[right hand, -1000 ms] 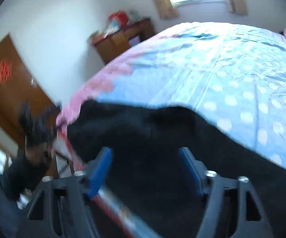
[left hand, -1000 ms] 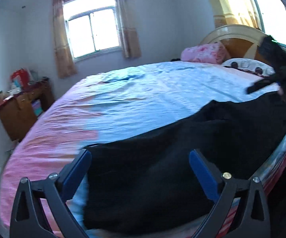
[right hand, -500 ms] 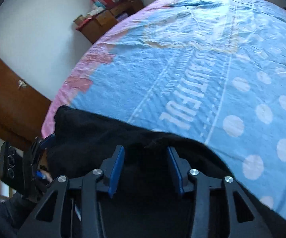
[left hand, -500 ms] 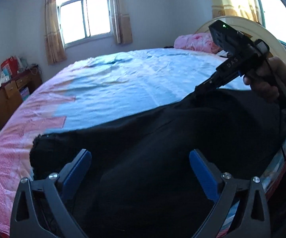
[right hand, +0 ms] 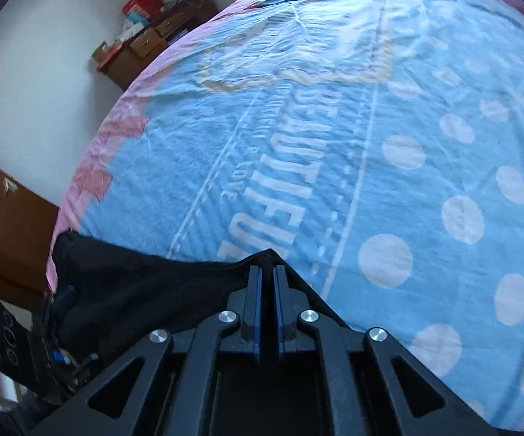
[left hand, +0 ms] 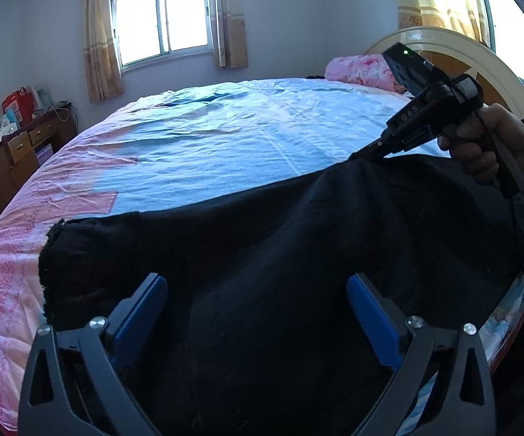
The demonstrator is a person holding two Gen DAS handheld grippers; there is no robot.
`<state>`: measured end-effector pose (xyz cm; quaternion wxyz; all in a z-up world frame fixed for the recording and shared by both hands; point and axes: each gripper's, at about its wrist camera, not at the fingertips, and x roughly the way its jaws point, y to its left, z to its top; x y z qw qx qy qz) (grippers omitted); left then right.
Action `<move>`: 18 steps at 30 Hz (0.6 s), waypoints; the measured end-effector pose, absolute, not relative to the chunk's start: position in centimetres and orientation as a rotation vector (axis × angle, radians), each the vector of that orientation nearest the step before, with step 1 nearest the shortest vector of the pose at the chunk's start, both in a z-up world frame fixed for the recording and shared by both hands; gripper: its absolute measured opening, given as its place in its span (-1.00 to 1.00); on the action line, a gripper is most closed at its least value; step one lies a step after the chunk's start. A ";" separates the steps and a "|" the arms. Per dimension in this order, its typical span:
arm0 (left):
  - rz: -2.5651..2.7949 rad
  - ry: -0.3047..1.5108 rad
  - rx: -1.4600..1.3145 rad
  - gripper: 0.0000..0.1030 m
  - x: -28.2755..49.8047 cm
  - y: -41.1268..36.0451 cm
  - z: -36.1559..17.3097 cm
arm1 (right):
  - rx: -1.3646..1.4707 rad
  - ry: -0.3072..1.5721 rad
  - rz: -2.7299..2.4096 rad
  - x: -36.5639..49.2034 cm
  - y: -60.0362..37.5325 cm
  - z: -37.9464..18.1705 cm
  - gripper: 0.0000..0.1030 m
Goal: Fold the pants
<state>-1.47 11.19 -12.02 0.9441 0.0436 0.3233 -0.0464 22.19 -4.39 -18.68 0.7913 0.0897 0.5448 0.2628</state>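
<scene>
Spread over the bed [left hand: 225, 145], black pants [left hand: 298, 254] are pinched at an upper edge by the right hand-held gripper [right hand: 266, 272]; below the wide-open left hand-held gripper [left hand: 258, 305], more fabric is seen.

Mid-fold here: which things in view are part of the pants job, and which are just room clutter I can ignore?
Part of the job:
- black pants, spread along the near edge of the bed
- right gripper, shut on a pinch of the pants
- left gripper, open above the pants
- bed sheet, the folding surface

Just lying about:
- pink pillow
- wooden cabinet with boxes on top
- curtains
</scene>
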 end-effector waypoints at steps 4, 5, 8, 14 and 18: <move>-0.099 0.626 0.139 0.97 -2.6 9.9 -10.4 | 0.262 1.131 0.544 20.3 -6.5 -16.7 -0.48; -0.115 0.608 0.159 0.97 -3.0 9.1 -9.8 | 0.265 1.107 0.521 19.4 -7.4 -15.9 -0.13; -0.194 0.580 0.176 0.97 -3.4 6.4 -8.5 | 0.303 1.017 0.483 14.4 -12.6 -12.7 -0.05; -0.462 0.588 0.140 0.97 -2.2 -1.4 -7.9 | 0.443 0.929 0.211 2.6 -26.9 -10.0 -0.05; -0.621 0.611 0.140 0.97 -1.3 -7.3 -8.6 | 0.590 0.862 -0.083 -6.5 -37.6 -9.4 -0.05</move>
